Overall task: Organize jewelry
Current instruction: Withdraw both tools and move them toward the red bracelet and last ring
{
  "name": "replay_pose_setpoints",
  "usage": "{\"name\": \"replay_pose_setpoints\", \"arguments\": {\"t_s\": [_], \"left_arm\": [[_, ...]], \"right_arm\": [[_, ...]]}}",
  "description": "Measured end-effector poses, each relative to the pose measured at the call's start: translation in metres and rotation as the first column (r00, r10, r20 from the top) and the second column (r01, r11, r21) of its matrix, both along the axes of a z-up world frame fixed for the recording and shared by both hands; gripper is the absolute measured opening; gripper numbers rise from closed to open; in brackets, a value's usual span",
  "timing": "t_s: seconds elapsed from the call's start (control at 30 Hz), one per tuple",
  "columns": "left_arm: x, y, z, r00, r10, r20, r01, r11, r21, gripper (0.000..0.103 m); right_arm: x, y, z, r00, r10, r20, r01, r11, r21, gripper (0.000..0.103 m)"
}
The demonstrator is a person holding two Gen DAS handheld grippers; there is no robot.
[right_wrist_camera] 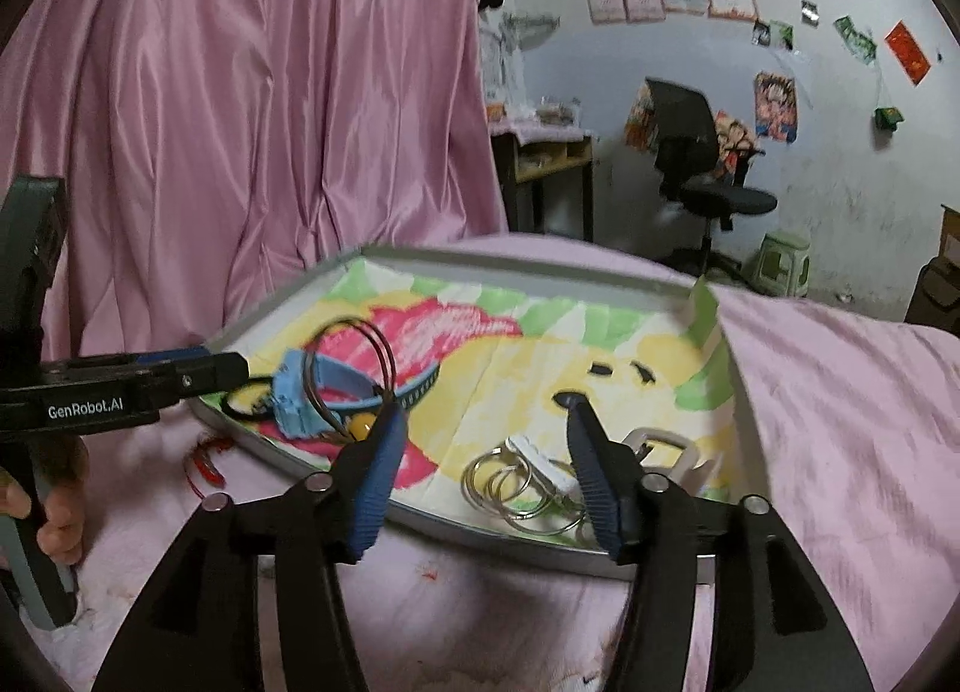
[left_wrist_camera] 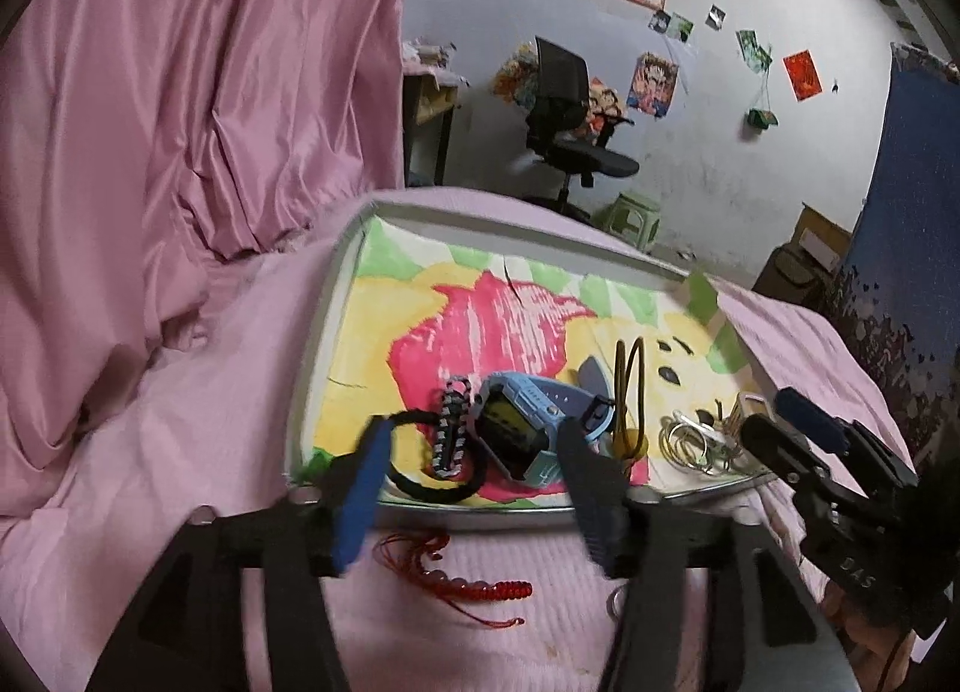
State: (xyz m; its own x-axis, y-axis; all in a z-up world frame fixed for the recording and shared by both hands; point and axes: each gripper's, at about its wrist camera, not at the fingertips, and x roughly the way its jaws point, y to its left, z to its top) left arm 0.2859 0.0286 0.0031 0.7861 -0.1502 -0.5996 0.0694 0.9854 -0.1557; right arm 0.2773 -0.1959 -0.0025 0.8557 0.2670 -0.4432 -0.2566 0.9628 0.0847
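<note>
A metal tray lined with a bright flower drawing lies on a pink bedcover. Its near end holds a blue watch, a grey braided bracelet, a black cord bracelet, a yellow-black elastic loop and metal rings. A red beaded bracelet lies on the cover outside the tray, below my left gripper, which hangs open over the watch and holds nothing. My right gripper is open above the rings and a silver clip. The watch sits to its left.
Pink curtains hang to the left of the bed. A black office chair, a green stool and a desk stand by the far wall. A hand holds the left gripper's handle.
</note>
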Motion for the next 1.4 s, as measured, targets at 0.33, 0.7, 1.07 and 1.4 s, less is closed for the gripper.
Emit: {"name": "replay_pose_setpoints", "arguments": {"t_s": [0.33, 0.7, 1.07, 1.4], "left_arm": [[-0.045, 0.009, 0.026, 0.989, 0.036, 0.146, -0.038, 0.999, 0.006, 0.092], [-0.101, 0.029, 0.048, 0.957, 0.066, 0.284, -0.076, 0.997, 0.025, 0.102], [-0.107, 0.044, 0.038, 0.959, 0.019, 0.283, -0.030, 0.999, 0.033, 0.102], [-0.060, 0.057, -0.002, 0.996, -0.042, 0.085, 0.047, 0.997, -0.068, 0.102]], "right_arm": [[-0.041, -0.004, 0.025, 0.988, -0.023, 0.150, 0.012, 0.997, 0.076, 0.095], [-0.079, 0.003, 0.037, 0.976, -0.025, 0.216, 0.004, 0.995, 0.096, 0.102], [-0.099, 0.013, 0.041, 0.958, -0.002, 0.285, -0.016, 0.998, 0.060, 0.102], [-0.064, 0.026, 0.012, 0.994, 0.052, 0.097, -0.052, 0.999, -0.006, 0.098]]}}
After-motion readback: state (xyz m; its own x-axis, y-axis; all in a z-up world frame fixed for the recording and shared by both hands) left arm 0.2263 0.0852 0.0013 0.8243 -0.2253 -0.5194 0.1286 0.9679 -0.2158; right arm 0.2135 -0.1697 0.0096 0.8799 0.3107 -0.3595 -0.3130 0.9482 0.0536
